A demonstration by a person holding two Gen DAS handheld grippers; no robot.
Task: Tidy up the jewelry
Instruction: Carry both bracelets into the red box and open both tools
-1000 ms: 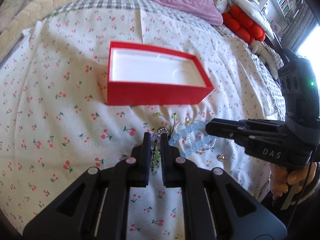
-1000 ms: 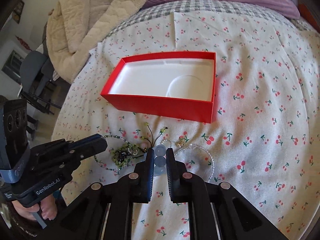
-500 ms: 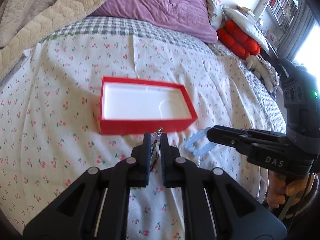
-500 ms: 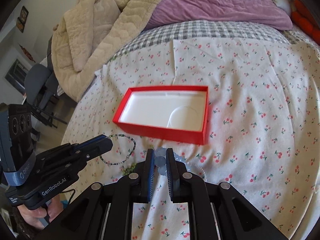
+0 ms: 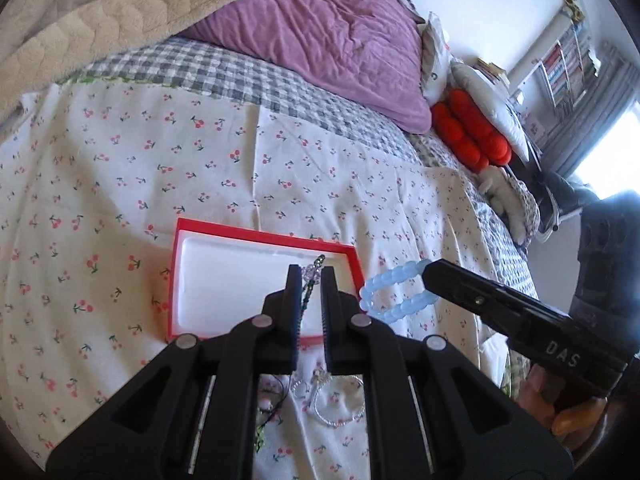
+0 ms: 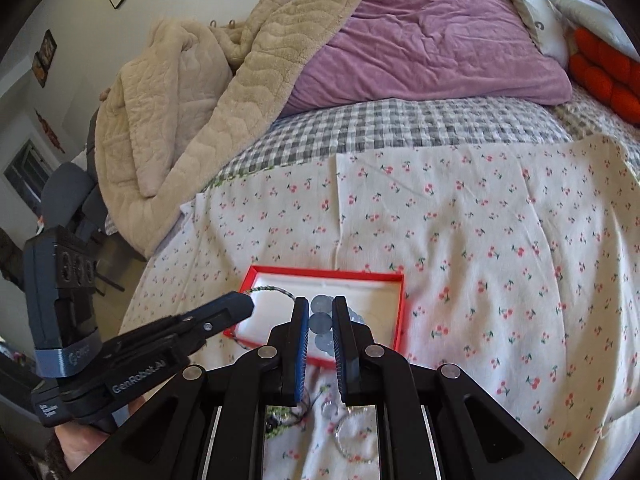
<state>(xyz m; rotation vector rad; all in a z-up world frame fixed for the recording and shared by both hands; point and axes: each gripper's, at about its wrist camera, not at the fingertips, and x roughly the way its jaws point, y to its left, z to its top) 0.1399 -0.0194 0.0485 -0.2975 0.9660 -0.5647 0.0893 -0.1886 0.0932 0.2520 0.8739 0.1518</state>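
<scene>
Red box (image 5: 362,276) lies below on the bed, so with my left gripper (image 5: 307,280) pinching the thin beaded strand (image 5: 310,284) and my right gripper (image 6: 320,312) clamping the blue bead bracelet (image 5: 394,292), I should lower both inside before letting go.

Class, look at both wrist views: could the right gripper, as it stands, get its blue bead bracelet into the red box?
Probably yes: the right gripper, shut on the blue bead bracelet, hangs by the open red box, nothing between.
</scene>
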